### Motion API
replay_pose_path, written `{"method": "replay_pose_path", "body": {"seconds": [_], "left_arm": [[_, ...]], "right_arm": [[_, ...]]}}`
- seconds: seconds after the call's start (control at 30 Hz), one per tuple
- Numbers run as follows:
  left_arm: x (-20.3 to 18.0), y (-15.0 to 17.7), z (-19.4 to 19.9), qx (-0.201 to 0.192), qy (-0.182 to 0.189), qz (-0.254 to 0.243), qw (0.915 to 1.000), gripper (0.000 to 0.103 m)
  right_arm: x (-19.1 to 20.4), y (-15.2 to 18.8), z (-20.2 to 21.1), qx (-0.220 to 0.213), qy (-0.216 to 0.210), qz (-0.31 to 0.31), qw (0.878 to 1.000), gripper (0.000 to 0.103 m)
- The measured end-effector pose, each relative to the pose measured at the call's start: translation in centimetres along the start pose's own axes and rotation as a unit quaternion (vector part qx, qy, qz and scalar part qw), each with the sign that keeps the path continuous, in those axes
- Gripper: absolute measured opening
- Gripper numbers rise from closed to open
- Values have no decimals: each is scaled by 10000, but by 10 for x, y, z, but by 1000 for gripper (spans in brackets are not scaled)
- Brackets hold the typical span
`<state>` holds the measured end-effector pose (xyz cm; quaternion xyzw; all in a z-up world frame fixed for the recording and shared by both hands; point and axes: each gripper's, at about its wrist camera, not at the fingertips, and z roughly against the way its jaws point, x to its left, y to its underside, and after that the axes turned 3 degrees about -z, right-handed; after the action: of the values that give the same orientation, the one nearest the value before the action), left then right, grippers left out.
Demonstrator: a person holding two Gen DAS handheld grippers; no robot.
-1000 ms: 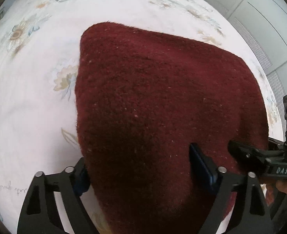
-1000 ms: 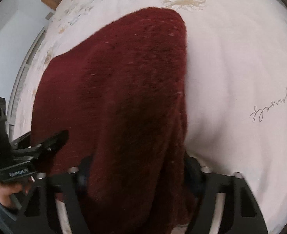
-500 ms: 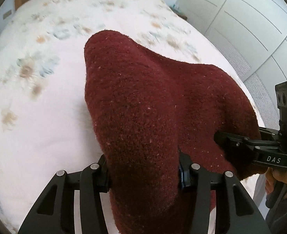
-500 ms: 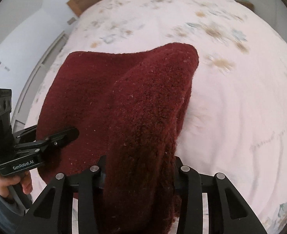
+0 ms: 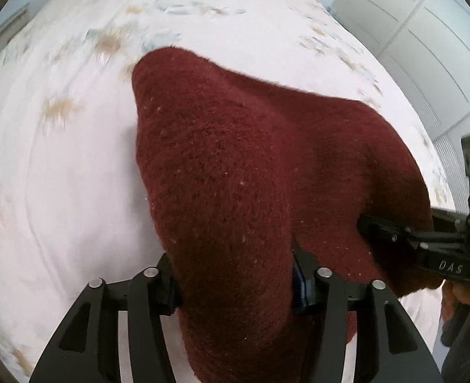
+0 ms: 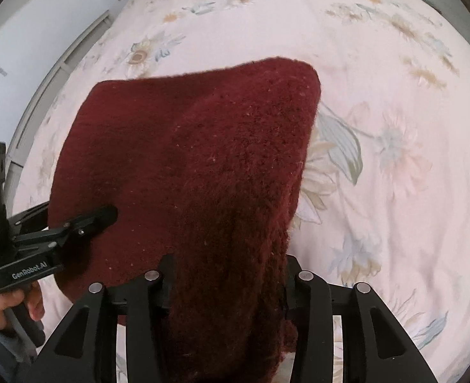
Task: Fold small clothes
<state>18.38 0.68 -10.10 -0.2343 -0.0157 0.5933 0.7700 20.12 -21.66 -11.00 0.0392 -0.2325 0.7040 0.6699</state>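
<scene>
1. While the dark red knitted garment (image 5: pixel 235 175) is gripped at its near edge by both grippers, its far end trails onto the flowered bedspread (image 5: pixel 59 159); the near part is held up off the bedspread.
2. The left gripper (image 5: pixel 233 282) is seen with a thick bunch of the garment filling the gap between its pads, which press on the knit though the jaws are easing slightly apart.
3. The right gripper (image 6: pixel 227 279) is likewise clamped on a bunch of the garment, its jaws also opening a little; no slack is seen between pads and cloth.
4. The step in hand is judged to be carrying the near edge over the garment toward its far end, so that one half is laid on the other.
5. Both corners should be kept level and equally far from the far end of the garment, so that the fold line stays straight.
6. The cloth between the grippers should be kept lightly taut, since sagging knit would probably wrinkle.
7. Release is best left until the held edge lies on the garment.
</scene>
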Motion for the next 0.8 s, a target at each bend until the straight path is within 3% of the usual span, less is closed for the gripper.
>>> {"method": "replay_pose_path", "body": {"seconds": [0.1, 0.37, 0.47, 0.53, 0.57, 0.67, 0.8], "left_arm": [[0, 2, 2, -92, -84, -54, 9999, 58], [-29, -10, 0, 29, -486, -22, 9988, 73], [-32, -13, 10, -70, -652, -101, 9978, 83], [-35, -15, 20, -166, -698, -101, 9974, 102], [-36, -13, 25, -243, -723, -99, 9970, 102], [-40, -12, 36, -473, -1012, -143, 9936, 102], [-39, -10, 36, -333, -880, -120, 9955, 102]], "right_arm": [[-3, -5, 2, -13, 328, 314, 9990, 69], [4, -14, 26, -355, 677, 403, 9963, 81], [10, -11, 41, -578, 672, 485, 9949, 86], [15, 4, 48, -658, 607, 577, 9943, 96], [15, 6, 50, -664, 583, 643, 9940, 103], [12, 11, 51, -723, 645, 738, 9926, 103], [7, 10, 37, -767, 759, 591, 9924, 103]]}}
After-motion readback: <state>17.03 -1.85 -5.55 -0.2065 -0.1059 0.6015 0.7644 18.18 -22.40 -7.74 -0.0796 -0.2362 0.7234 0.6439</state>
